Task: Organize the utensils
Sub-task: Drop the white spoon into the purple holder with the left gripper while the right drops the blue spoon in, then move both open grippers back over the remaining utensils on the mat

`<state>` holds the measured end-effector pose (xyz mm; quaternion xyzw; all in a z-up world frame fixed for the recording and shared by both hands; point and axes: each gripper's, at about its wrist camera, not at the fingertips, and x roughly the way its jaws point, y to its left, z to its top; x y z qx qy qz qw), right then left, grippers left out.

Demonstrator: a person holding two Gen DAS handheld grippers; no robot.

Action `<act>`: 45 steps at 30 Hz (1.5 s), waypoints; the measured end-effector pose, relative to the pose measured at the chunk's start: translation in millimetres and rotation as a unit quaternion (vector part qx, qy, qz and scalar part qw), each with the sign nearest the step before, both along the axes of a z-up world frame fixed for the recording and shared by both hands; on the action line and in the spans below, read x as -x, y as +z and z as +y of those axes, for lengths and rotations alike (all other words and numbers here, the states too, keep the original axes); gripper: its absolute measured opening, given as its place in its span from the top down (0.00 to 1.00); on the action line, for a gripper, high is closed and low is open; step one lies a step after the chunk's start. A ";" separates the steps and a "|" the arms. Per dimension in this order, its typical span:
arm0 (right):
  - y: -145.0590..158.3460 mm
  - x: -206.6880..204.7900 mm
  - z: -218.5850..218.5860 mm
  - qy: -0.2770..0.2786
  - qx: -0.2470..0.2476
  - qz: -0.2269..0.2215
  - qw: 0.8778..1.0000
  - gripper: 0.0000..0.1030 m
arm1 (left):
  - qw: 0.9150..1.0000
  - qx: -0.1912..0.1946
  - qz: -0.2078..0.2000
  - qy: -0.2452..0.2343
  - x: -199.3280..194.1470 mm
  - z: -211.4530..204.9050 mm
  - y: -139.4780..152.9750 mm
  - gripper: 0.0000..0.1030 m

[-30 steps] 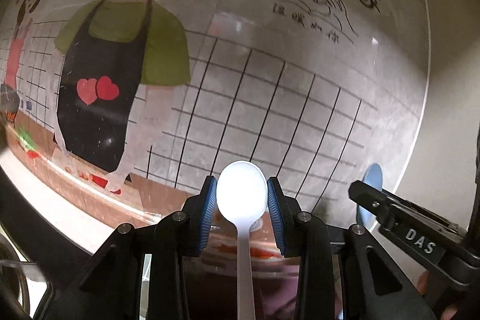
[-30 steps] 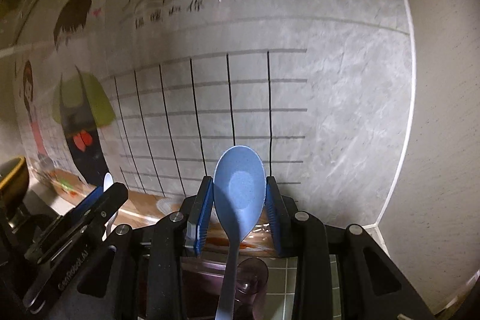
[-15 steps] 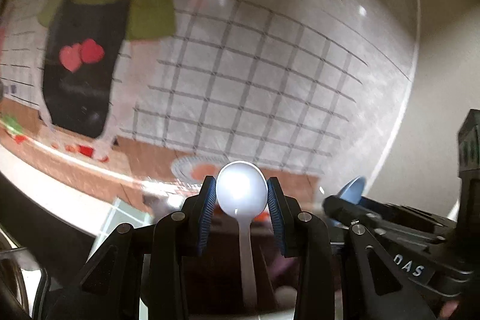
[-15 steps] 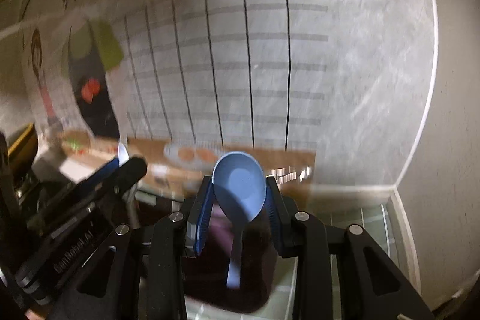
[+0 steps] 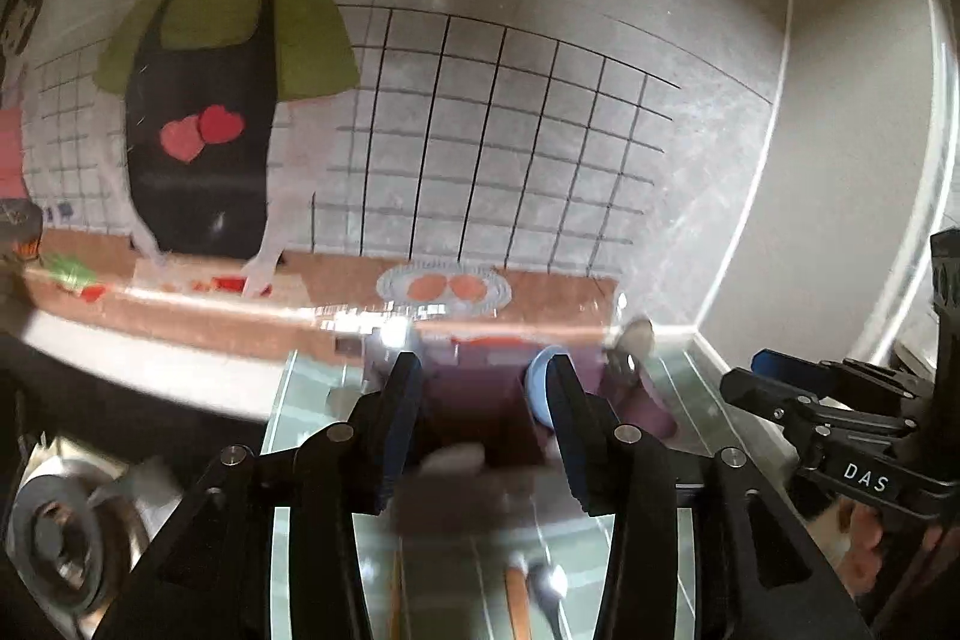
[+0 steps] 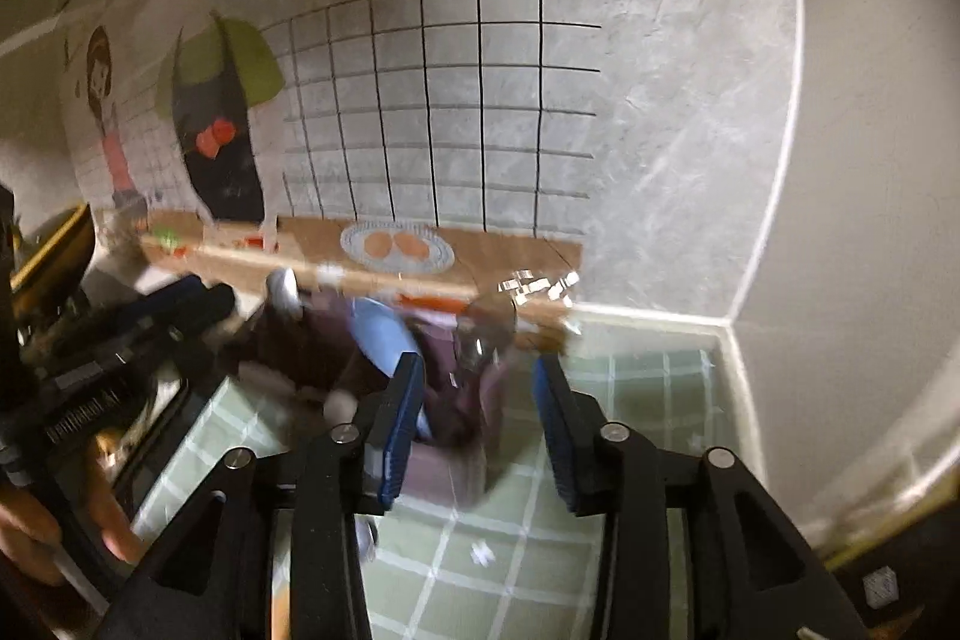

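A dark purple see-through holder (image 5: 474, 394) stands on the counter by the wall, straight ahead of both grippers. My left gripper (image 5: 483, 406) has its jaws opening and nothing pressed between its pads. A pale blur low between them looks like the white spoon (image 5: 450, 457). The blue spoon (image 6: 378, 334) leans in the holder (image 6: 462, 400), just left of my right gripper (image 6: 477, 394), whose jaws are also opening and hold nothing. Its bowl (image 5: 537, 388) peeks out beside the left gripper's right finger. Each gripper shows at the edge of the other's view.
A green checked counter (image 6: 630, 400) runs to the wall corner (image 6: 729, 322) on the right. The wall (image 5: 480, 130) behind carries a cartoon kitchen sticker. A round metal fitting (image 5: 54, 538) sits at the lower left. A person's hand (image 6: 36, 538) holds the left gripper.
Both grippers have opened and let go of their spoons. The white and blue bowls no longer stand between the pads. Both views have tipped down onto the purple holder and the counter.
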<state>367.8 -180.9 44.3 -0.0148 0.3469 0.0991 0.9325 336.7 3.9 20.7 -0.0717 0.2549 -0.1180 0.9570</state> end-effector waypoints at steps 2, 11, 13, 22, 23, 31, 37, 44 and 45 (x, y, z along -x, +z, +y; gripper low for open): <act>0.5 15.5 -4.0 0.010 0.012 0.017 1.000 0.62 | 1.000 0.002 0.026 0.002 13.3 6.7 -1.1 0.57; -16.7 84.7 -12.7 0.053 0.078 0.072 0.993 0.62 | 0.993 0.002 0.122 -0.003 76.7 26.8 -36.5 0.57; -25.0 97.1 -16.1 0.070 0.080 0.094 0.990 0.63 | 0.990 0.006 0.142 -0.003 87.8 31.5 -47.7 0.57; -54.9 140.2 -32.8 0.070 0.100 0.145 0.982 0.67 | 0.977 0.018 0.214 0.005 122.9 48.8 -87.6 0.57; -56.8 142.9 -35.5 0.067 0.098 0.149 0.982 0.67 | 0.976 0.018 0.218 0.004 125.1 49.5 -89.7 0.57; -78.1 175.8 -61.7 0.029 0.095 0.171 0.980 0.67 | 0.971 0.015 0.238 -0.029 137.1 44.1 -109.9 0.57; -81.7 165.3 -50.1 0.034 0.047 0.181 0.982 0.70 | 0.970 0.015 0.239 -0.047 126.4 22.3 -106.2 0.57; -92.3 112.4 18.4 0.054 0.030 0.163 0.985 0.70 | 0.976 0.012 0.215 -0.001 125.8 36.5 -94.8 0.57; -96.3 103.3 28.1 0.051 0.028 0.164 0.985 0.70 | 0.977 0.013 0.214 0.005 126.3 40.2 -94.1 0.57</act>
